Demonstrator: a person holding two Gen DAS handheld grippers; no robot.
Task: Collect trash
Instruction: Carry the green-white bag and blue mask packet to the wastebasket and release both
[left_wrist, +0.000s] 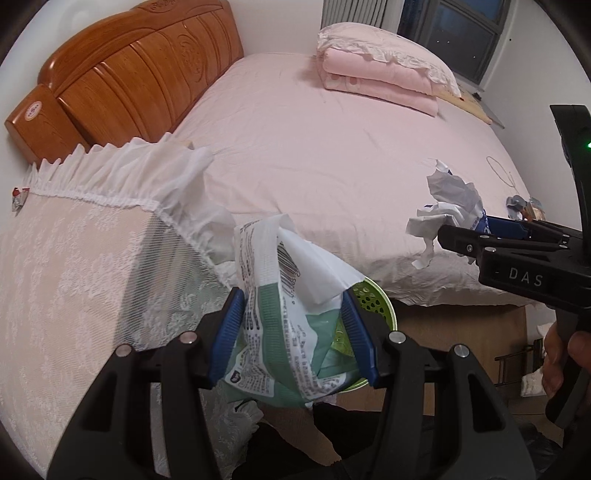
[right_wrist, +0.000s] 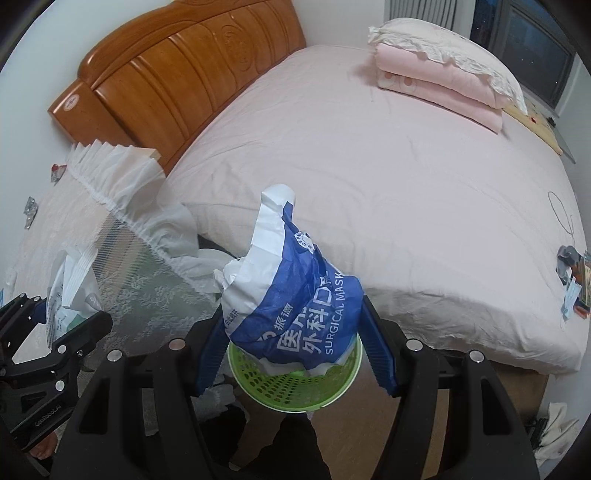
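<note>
My left gripper (left_wrist: 293, 332) is shut on a crumpled white and green printed wrapper (left_wrist: 284, 314), held above a green perforated basket (left_wrist: 373, 299) that stands on the floor beside the bed. In the right wrist view my right gripper (right_wrist: 291, 343) is shut on a crumpled blue and white surgical mask bag (right_wrist: 295, 295), directly over the same green basket (right_wrist: 295, 384). The left wrist view shows the right gripper (left_wrist: 458, 236) at the right with the blue and white bag (left_wrist: 450, 199). At the lower left of the right wrist view is the left gripper (right_wrist: 55, 321) with its wrapper (right_wrist: 70, 280).
A pink-sheeted bed (left_wrist: 314, 147) with a wooden headboard (left_wrist: 129, 77) fills the middle, with a folded pink quilt (left_wrist: 376, 77) at its far side. A lace-covered nightstand (left_wrist: 74, 266) stands left of the basket. Small scraps (right_wrist: 572, 280) lie at the bed's right edge, and foil bits (right_wrist: 31, 210) lie on the lace.
</note>
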